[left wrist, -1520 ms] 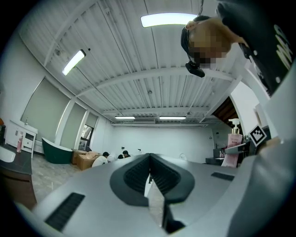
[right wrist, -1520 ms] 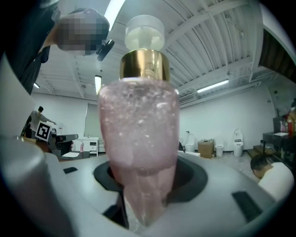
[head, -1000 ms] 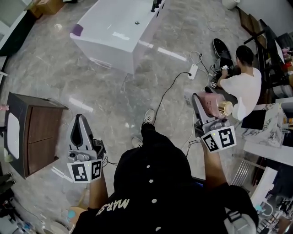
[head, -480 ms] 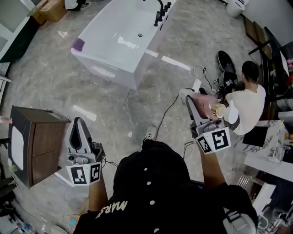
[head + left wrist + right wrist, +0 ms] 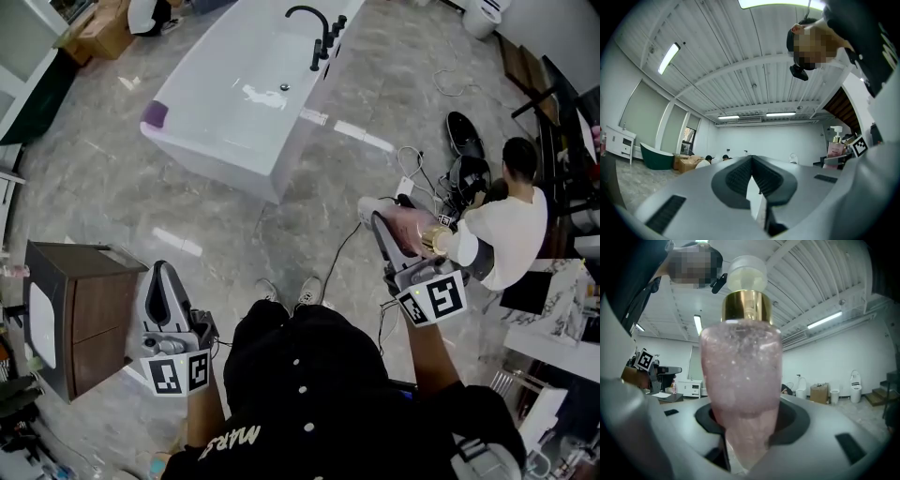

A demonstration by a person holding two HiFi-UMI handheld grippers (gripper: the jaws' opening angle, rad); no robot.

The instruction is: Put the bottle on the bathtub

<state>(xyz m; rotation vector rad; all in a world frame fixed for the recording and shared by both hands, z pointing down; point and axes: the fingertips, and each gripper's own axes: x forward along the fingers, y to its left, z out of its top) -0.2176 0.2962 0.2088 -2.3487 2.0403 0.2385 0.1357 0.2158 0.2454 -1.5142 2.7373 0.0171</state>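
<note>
Pink translucent bottle [image 5: 740,376] with a gold collar is clamped upright in the right gripper's [image 5: 386,225] jaws, well apart from the white rectangular bathtub [image 5: 220,152]. The left gripper's [image 5: 161,277] jaws are seen closed together, with nothing held.

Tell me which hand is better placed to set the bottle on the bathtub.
Right. The right claw grips the pink bottle; the left claw is shut and empty. The bathtub lies ahead of both.

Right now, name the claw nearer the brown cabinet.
Left. The left claw hangs beside the cabinet; the right claw, gripping the bottle, is far on the other side.
</note>
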